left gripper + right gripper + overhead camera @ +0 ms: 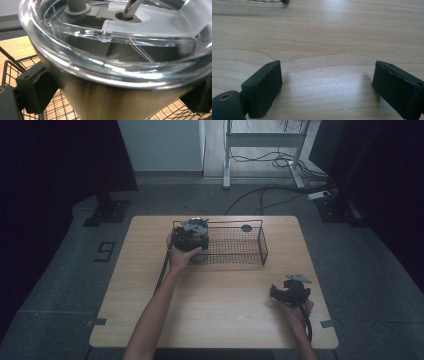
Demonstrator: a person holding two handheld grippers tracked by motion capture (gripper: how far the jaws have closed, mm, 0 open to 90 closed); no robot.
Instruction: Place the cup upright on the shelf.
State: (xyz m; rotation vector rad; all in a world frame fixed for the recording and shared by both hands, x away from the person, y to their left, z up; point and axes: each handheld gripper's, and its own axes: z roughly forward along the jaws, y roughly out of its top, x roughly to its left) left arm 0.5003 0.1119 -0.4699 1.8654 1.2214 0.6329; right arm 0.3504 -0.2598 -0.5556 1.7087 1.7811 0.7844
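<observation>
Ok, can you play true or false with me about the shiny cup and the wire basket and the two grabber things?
1. The left gripper is closed around the steel cup. True.
2. The steel cup has no lid. False: it wears a clear lid with a metal straw poking through.
3. The right gripper is holding something. False: its jaws stand wide apart over bare wood of the table.
4. The steel cup is at the left end of the wire basket. True.
5. The right gripper is inside the wire basket. False: it sits near the table's front right corner, well away from the basket.
</observation>
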